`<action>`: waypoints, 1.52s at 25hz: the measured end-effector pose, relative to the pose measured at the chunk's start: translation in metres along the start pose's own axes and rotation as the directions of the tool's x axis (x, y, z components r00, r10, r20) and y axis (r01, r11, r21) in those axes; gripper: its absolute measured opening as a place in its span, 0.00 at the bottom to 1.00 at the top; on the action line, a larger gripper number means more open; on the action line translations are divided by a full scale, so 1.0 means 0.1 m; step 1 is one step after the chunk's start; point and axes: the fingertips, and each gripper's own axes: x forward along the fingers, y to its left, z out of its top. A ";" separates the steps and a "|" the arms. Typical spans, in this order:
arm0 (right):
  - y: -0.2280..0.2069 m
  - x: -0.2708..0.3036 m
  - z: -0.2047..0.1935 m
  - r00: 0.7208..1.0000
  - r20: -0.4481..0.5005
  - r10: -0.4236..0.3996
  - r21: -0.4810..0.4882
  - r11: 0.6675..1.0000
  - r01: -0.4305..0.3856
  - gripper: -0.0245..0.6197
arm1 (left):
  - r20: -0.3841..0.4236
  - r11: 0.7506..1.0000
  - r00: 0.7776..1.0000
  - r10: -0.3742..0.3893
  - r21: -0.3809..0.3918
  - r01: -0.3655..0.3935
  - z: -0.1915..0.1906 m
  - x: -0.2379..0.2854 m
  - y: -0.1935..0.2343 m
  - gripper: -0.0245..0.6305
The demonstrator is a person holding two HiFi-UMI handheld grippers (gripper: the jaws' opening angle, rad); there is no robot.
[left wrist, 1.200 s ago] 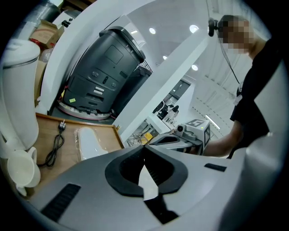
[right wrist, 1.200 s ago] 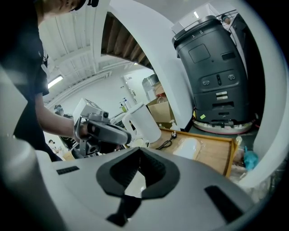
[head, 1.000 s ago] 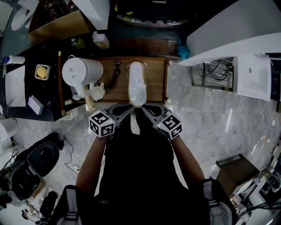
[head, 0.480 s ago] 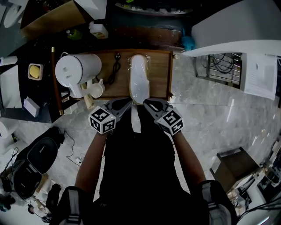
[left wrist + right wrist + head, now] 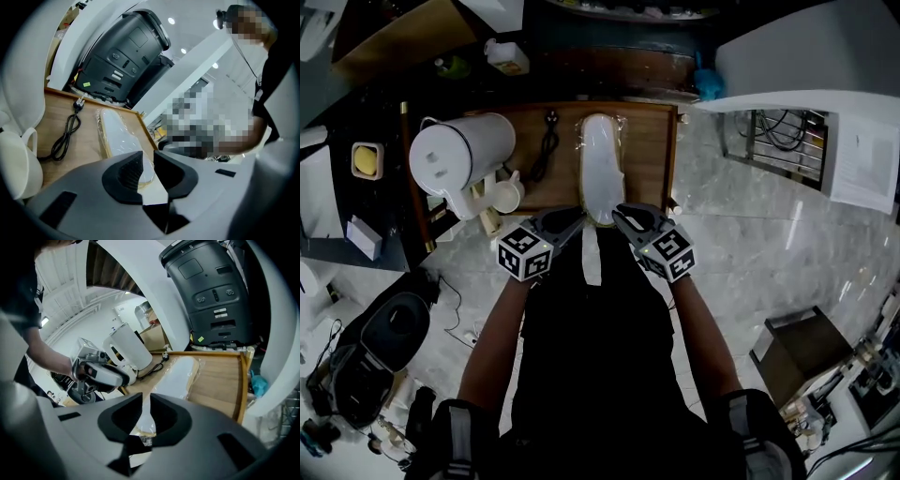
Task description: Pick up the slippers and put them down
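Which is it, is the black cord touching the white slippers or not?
Apart. The head view shows it: the black cord lies left of the slippers, with a strip of bare wooden tray between them.

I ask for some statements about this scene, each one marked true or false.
The slippers lie on the wooden tray. True.
The black cable lies right of the slippers. False: left of them, in the head view.
The slippers are wrapped in clear plastic. True.
Both grippers are clamped shut on the slippers. False: the left gripper and right gripper jaws have just been opening and stand slightly apart, the slippers' near end between them.
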 end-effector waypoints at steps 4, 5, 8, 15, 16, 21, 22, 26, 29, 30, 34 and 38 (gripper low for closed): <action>-0.09 0.08 -0.06 1.000 -0.019 -0.020 0.012 1.000 0.020 0.13 | -0.026 1.000 1.000 -0.001 -0.023 0.000 -0.09 0.05 0.13 0.21; -0.10 0.10 -0.07 1.000 -0.022 -0.020 0.015 1.000 0.020 0.14 | -0.031 1.000 1.000 0.002 -0.028 -0.003 -0.10 0.07 0.18 0.22; -0.13 0.16 -0.13 0.999 -0.041 -0.019 0.021 1.000 0.020 0.21 | -0.054 0.999 0.999 0.008 -0.038 -0.010 -0.16 0.12 0.30 0.28; -0.21 0.29 -0.20 0.998 -0.057 -0.025 0.059 0.998 0.028 0.40 | -0.092 0.997 0.996 0.015 -0.077 -0.023 -0.24 0.22 0.50 0.40; -0.24 0.30 -0.20 0.998 -0.049 -0.032 0.069 0.997 0.036 0.41 | -0.098 0.996 0.995 0.013 -0.081 -0.021 -0.26 0.24 0.51 0.41; -0.33 0.31 -0.20 0.998 -0.040 -0.043 0.099 0.994 0.046 0.49 | -0.105 0.994 0.994 0.016 -0.109 -0.028 -0.32 0.30 0.57 0.44; -0.34 0.31 -0.21 0.998 -0.041 -0.040 0.104 0.994 0.044 0.51 | -0.107 0.993 0.994 0.019 -0.113 -0.031 -0.33 0.32 0.57 0.45; -0.34 0.34 -0.27 0.998 -0.053 -0.018 0.120 0.992 0.025 0.60 | -0.111 0.991 0.994 0.023 -0.131 -0.037 -0.38 0.35 0.61 0.51; -0.34 0.37 -0.29 0.998 -0.059 -0.011 0.128 0.992 0.019 0.62 | -0.112 0.987 0.993 0.021 -0.153 -0.038 -0.38 0.38 0.65 0.53; -0.34 0.38 -0.29 0.998 -0.059 -0.008 0.132 0.991 0.016 0.62 | -0.117 0.987 0.993 0.019 -0.157 -0.038 -0.39 0.40 0.65 0.54; -0.36 0.43 -0.27 0.998 -0.070 -0.007 0.154 0.988 0.018 0.62 | -0.133 0.986 0.991 0.017 -0.165 -0.039 -0.40 0.46 0.70 0.54; -0.48 0.45 -0.27 0.996 -0.072 -0.051 0.207 0.976 0.065 0.62 | -0.149 0.985 0.989 0.011 -0.166 -0.036 -0.39 0.52 0.70 0.54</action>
